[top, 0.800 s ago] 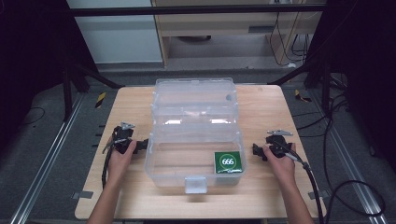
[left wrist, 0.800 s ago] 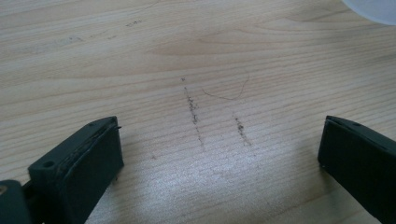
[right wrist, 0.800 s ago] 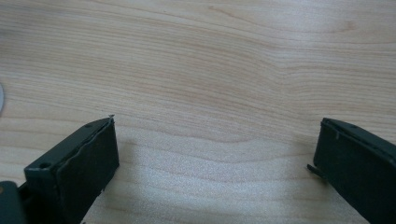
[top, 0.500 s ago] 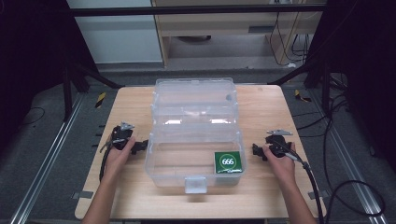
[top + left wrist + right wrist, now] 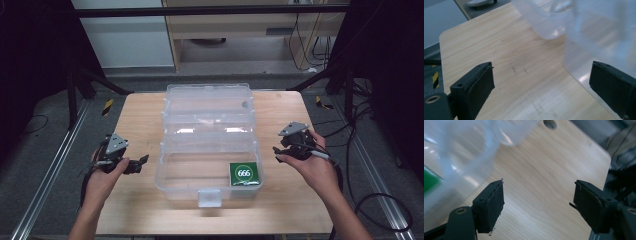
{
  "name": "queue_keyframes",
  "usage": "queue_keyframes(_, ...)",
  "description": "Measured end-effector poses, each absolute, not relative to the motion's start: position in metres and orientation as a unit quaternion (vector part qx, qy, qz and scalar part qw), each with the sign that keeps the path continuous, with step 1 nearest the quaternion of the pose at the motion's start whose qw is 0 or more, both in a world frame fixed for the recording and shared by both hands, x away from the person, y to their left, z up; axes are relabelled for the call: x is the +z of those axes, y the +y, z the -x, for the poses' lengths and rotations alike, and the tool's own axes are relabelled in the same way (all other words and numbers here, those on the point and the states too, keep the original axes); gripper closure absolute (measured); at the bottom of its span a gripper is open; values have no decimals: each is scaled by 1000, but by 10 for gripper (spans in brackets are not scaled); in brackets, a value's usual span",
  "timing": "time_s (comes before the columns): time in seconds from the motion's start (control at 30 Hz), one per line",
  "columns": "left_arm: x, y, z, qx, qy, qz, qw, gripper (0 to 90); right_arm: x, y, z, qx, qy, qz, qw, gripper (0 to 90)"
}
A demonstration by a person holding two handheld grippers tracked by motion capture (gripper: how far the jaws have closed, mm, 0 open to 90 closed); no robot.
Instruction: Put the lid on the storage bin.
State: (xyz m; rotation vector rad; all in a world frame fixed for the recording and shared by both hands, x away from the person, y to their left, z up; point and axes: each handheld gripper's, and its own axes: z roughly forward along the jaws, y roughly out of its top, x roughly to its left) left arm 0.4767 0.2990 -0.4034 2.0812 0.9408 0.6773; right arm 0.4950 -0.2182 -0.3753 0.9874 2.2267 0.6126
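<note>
A clear plastic box (image 5: 162, 172) stands in the middle of the wooden table (image 5: 135, 115), its lid (image 5: 207, 97) folded back behind it. Inside, at the front right, lies a green packet (image 5: 244, 173) marked 666. A white latch (image 5: 209, 198) hangs on the front wall. My left gripper (image 5: 140, 164) hovers a little left of the box, open, with bare wood between its jaws (image 5: 542, 66); the box's corner (image 5: 599, 30) is close by. My right gripper (image 5: 276, 153) is just right of the box, open and holding nothing (image 5: 539, 183). The packet (image 5: 429, 181) shows green through the wall (image 5: 461, 150).
Black cables (image 5: 360, 200) trail over the floor to the right of the table. Dark frame legs (image 5: 75, 90) stand at the back left and back right. Yellow-and-black marked pieces (image 5: 107, 106) lie on the floor by the table's far corners.
My left gripper has drawn back from the box's left wall toward the table's left edge. My right gripper has shifted slightly farther up the box's right side.
</note>
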Motion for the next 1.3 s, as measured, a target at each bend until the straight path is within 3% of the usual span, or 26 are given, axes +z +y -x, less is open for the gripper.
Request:
queue_keyframes(0.17, -371, 280, -455, 245, 323, -842, 356, 46, -323, -193, -492, 242, 865, -303, 319, 360)
queue_keyframes(0.37, -363, 255, -445, 209, 273, -878, 334, 58, -284, -176, -515, 258, 875, -267, 310, 481)
queue_keyframes(0.77, -367, 224, -433, 177, 228, -907, 305, 64, -260, -130, -535, 270, 901, -184, 286, 688)
queue_keyframes(0.9, -369, 212, -427, 174, 206, -914, 303, 67, -272, -114, -540, 246, 916, -158, 273, 692)
queue_keyframes(1.3, -379, 183, -429, 140, 143, -943, 266, 143, -296, -79, -573, 185, 946, -116, 241, 578)
